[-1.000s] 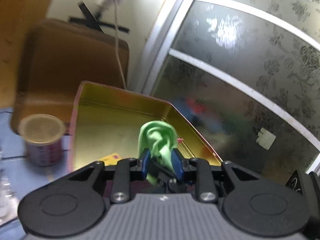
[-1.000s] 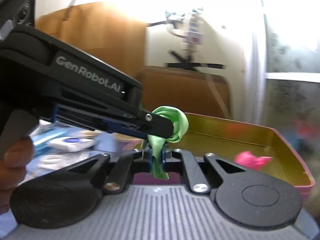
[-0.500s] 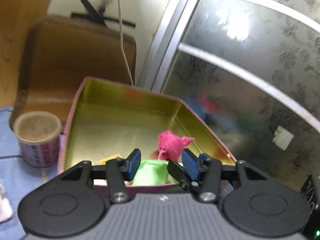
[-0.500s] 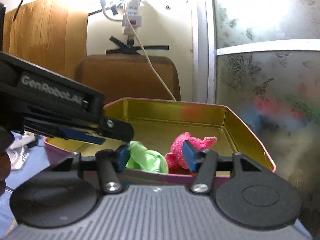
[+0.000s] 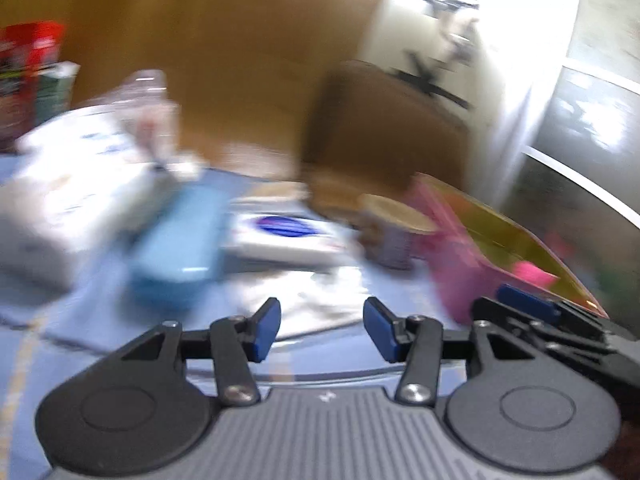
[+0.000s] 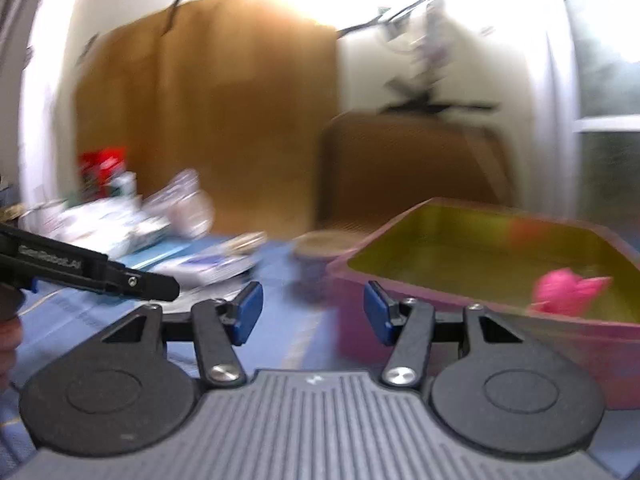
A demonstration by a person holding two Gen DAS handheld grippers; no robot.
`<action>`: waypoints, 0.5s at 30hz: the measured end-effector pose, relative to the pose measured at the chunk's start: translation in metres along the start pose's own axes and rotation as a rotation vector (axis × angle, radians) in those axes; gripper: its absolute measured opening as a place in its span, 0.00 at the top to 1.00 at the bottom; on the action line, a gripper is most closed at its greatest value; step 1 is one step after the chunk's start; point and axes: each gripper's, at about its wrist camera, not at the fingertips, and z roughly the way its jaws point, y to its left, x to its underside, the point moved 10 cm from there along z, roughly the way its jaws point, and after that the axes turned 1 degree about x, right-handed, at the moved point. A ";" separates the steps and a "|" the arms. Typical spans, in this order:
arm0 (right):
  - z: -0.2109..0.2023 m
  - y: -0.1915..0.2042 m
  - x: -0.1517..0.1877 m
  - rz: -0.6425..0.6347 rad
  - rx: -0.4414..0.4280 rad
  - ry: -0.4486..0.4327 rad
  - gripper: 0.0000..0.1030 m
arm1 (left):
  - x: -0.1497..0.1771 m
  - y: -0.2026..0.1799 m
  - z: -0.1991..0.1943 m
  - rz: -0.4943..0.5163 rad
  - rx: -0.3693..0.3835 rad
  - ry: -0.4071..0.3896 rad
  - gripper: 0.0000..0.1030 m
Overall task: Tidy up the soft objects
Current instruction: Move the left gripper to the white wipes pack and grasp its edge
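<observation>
Both views are motion-blurred. A pink tin box [image 6: 460, 304] with a gold inside stands on the right of the blue table; it also shows in the left wrist view [image 5: 456, 280]. A pink soft toy [image 6: 568, 290] lies inside it and shows in the left wrist view [image 5: 532, 272]. The green cloth is hidden from both views. My left gripper [image 5: 322, 330] is open and empty, left of the box. My right gripper [image 6: 313, 312] is open and empty, in front of the box's left corner. The left gripper's finger [image 6: 120, 278] shows at the left of the right wrist view.
A round can [image 5: 394, 236] stands beside the box. A blue case [image 5: 180, 248], white packets [image 5: 280, 236], a large white pack [image 5: 68, 184], a plastic bottle [image 5: 148, 96] and a red box [image 5: 28, 52] crowd the table's left. A brown chair back [image 6: 412, 172] stands behind.
Both grippers let go of the green cloth into the box, opened wide, then pulled back and swung left, away from the box. The box now sits to the right in both views.
</observation>
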 end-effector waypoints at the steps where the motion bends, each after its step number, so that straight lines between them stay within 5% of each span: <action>1: 0.009 0.010 -0.001 0.008 -0.034 0.023 0.44 | -0.001 0.009 -0.003 -0.014 -0.009 -0.009 0.56; 5: 0.045 0.039 -0.016 0.054 -0.134 0.095 0.44 | -0.001 0.029 -0.007 -0.073 -0.015 -0.051 0.56; 13: 0.134 0.045 -0.025 0.220 -0.141 0.263 0.43 | -0.004 0.039 -0.011 -0.137 0.037 -0.088 0.54; 14: 0.145 0.045 -0.021 0.248 -0.150 0.295 0.44 | -0.003 0.039 -0.012 -0.139 0.037 -0.091 0.54; 15: 0.150 0.045 -0.017 0.274 -0.159 0.320 0.56 | -0.003 0.039 -0.013 -0.138 0.040 -0.095 0.54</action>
